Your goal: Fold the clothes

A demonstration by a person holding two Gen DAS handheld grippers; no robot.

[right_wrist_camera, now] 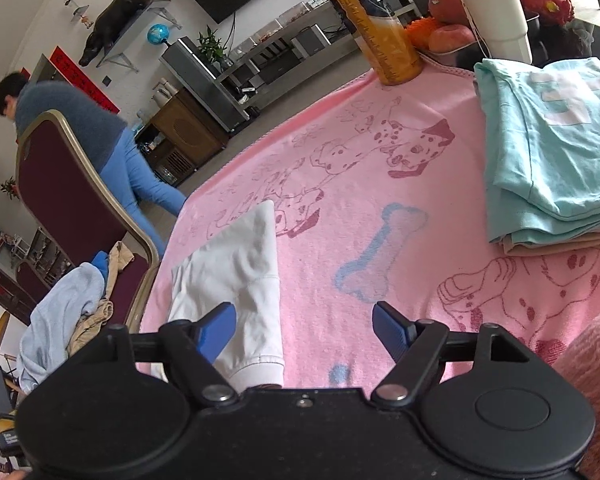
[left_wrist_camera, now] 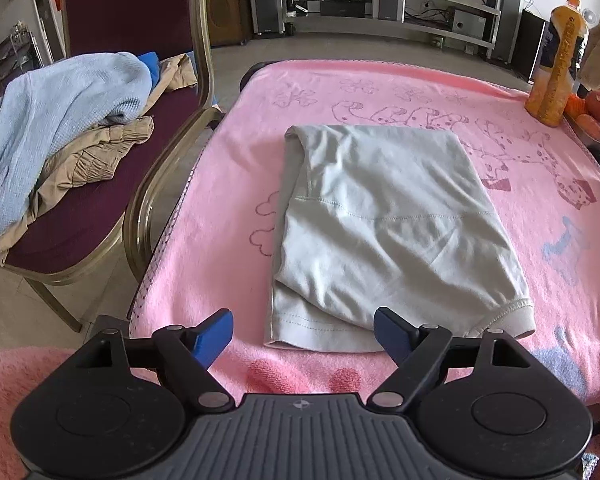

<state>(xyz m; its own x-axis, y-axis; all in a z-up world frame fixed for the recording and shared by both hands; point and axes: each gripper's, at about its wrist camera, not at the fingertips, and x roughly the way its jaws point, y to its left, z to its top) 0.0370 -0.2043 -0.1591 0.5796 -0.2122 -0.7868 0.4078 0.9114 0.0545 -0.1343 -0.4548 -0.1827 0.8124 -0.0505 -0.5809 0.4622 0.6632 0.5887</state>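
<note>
A: We see a desk under a pink dog-print blanket [left_wrist_camera: 228, 184]; a folded pale grey cotton garment [left_wrist_camera: 384, 220] lies flat at its middle.

B: Beside it, a maroon chair [left_wrist_camera: 100, 220] holds unfolded clothes. A stack of folded garments, mint on top [right_wrist_camera: 552, 152], sits at the desk's right.

A: Our left gripper [left_wrist_camera: 303, 334] and right gripper [right_wrist_camera: 304, 330] hover, blue fingers apart, holding nothing.

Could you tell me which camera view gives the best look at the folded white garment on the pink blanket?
The left wrist view: the white garment lies whole and centred there. The right wrist view catches it at an angle, its near end hidden behind the right gripper.
</note>
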